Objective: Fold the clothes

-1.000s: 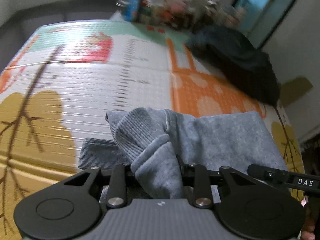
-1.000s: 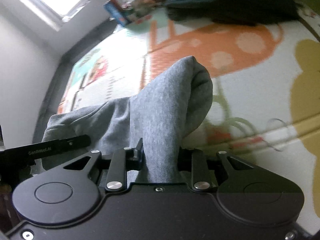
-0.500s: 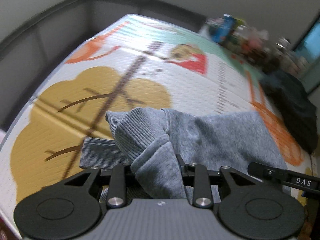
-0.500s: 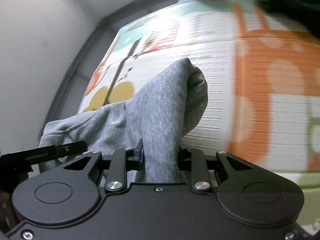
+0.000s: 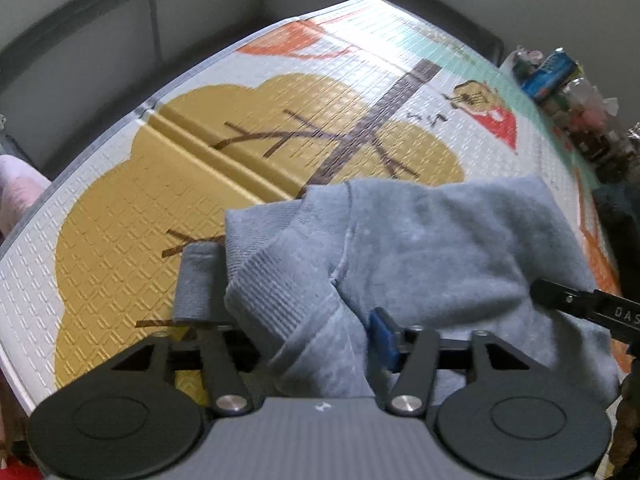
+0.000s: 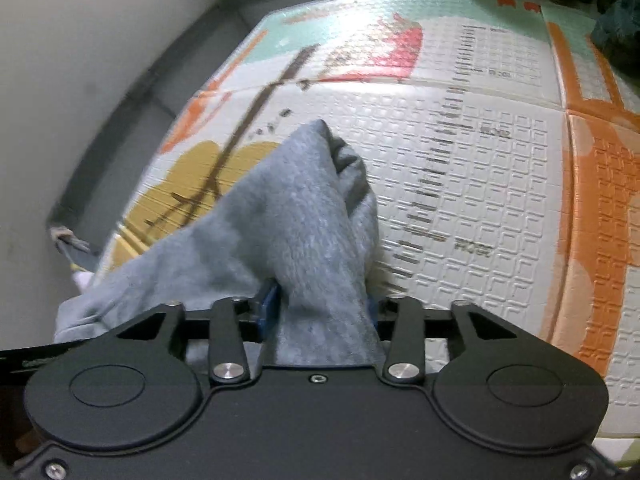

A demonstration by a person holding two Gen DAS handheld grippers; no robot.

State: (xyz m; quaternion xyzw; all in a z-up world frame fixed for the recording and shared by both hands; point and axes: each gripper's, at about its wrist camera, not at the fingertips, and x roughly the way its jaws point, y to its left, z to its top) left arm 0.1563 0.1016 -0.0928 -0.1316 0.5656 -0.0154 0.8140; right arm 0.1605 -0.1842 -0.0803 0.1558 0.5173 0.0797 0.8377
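A grey sweatshirt-like garment lies bunched on a patterned play mat. Its ribbed hem passes between the fingers of my left gripper. Those jaws are opening: the left finger stands off to the side of the cloth, and the blue pad is at its other side. In the right wrist view a raised fold of the same garment runs through my right gripper. Its jaws are opening too, but the blue pads still touch the fold.
The mat ends at a grey wall base on the left. A dark heap of clothes and a clutter of bottles and boxes sit at the mat's far side. Something pink lies off the mat's left edge.
Both grippers swung sideways over the mat toward the yellow tree print, carrying the garment. Both pairs of jaws have spread; the left finger has come off the hem.
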